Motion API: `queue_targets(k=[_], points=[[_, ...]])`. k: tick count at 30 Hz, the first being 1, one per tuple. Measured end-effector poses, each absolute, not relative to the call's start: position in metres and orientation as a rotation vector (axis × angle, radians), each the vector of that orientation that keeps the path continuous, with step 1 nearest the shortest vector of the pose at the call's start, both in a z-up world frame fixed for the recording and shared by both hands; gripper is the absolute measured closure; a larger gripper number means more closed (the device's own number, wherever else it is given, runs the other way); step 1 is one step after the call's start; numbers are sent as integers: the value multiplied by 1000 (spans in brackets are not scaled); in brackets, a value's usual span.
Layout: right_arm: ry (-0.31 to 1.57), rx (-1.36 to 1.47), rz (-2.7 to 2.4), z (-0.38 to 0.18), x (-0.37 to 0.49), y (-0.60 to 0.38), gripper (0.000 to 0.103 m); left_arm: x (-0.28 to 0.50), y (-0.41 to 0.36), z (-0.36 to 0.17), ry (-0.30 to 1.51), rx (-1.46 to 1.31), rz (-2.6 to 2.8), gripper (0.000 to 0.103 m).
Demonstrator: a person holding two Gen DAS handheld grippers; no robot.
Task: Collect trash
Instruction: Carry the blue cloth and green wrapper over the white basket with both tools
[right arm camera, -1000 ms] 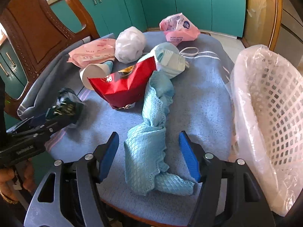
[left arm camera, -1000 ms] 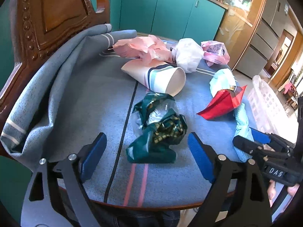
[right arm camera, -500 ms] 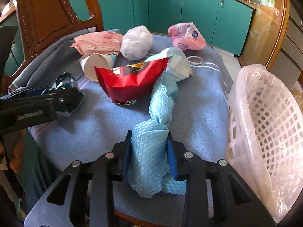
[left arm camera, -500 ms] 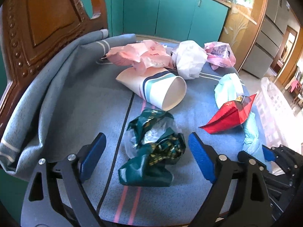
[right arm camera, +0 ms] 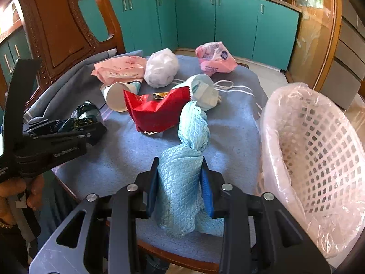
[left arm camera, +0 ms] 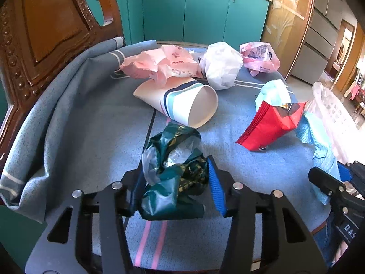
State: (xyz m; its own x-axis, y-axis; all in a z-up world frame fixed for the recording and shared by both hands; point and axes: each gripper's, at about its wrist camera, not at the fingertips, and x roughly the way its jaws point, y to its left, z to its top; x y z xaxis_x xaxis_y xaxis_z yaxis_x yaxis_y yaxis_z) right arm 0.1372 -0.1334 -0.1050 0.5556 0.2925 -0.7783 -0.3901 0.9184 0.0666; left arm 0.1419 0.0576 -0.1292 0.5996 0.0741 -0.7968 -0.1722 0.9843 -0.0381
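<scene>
left claw (left arm camera: 175,187) closing around green wrapper (left arm camera: 173,173), right claw (right arm camera: 180,189) pinching blue cloth (right arm camera: 182,178), paper cup (left arm camera: 182,102) beyond

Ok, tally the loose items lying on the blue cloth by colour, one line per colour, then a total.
Pink: 2, flat pink plastic packet, crumpled pink printed bag
White: 2, crumpled white plastic bag, striped white paper cup
Red: 1, red foil snack pouch
Light blue: 2, face mask, textured cloth
Dark green: 1, crumpled foil wrapper
Total: 8
</scene>
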Motion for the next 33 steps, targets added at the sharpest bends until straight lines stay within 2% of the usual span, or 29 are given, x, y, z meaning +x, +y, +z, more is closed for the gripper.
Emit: queue_targets(k=[14,33], points=[[898,-90,406,-105,135,-134,69,113,42,-104,864,-85,100,53],[749,-17,433,-50,142,-153,69,104,35,-80,813,-49,133,53]])
